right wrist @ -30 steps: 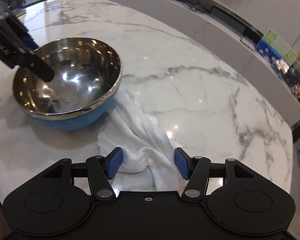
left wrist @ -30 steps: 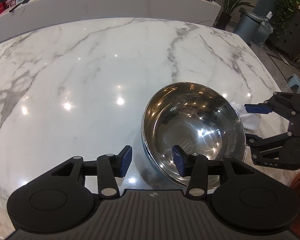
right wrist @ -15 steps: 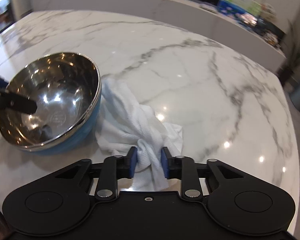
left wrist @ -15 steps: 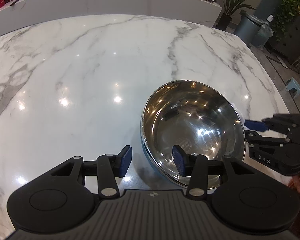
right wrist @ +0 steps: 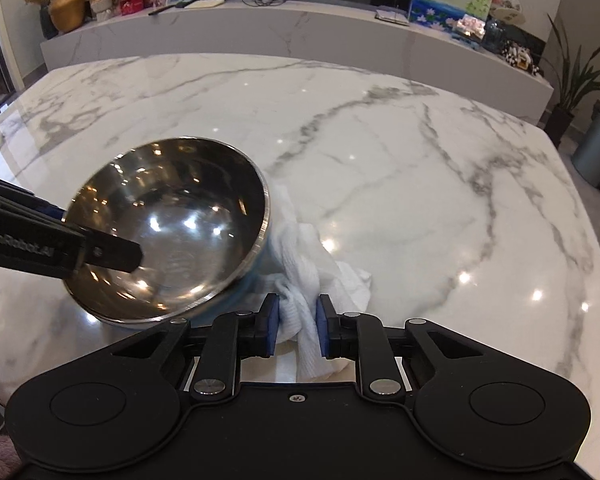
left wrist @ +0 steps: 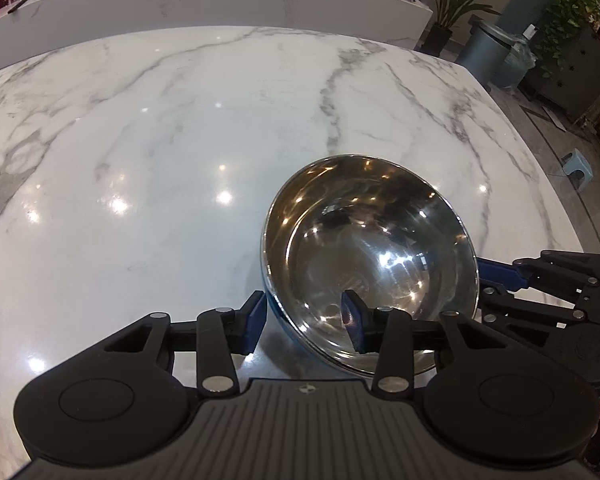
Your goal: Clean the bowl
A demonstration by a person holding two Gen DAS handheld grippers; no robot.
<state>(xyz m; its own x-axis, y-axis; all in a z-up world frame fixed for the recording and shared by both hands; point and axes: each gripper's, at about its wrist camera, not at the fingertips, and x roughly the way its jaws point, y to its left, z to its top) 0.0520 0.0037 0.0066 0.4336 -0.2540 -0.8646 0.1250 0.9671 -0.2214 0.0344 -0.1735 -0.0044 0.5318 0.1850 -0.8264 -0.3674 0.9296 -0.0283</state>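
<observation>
White "GenRobot.AI" lettering marks left gripper (right wrist: pixel 112 258).

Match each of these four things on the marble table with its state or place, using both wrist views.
Things:
1. steel bowl
2. white cloth
3. left gripper
4. right gripper

States:
A. bunched beside the bowl, against its blue outside
B. fingers straddle the bowl's near rim
C. tilted, shiny inside empty
D. fingers pinch a fold of fabric

Pairs: 1-C, 2-A, 3-B, 4-D
</observation>
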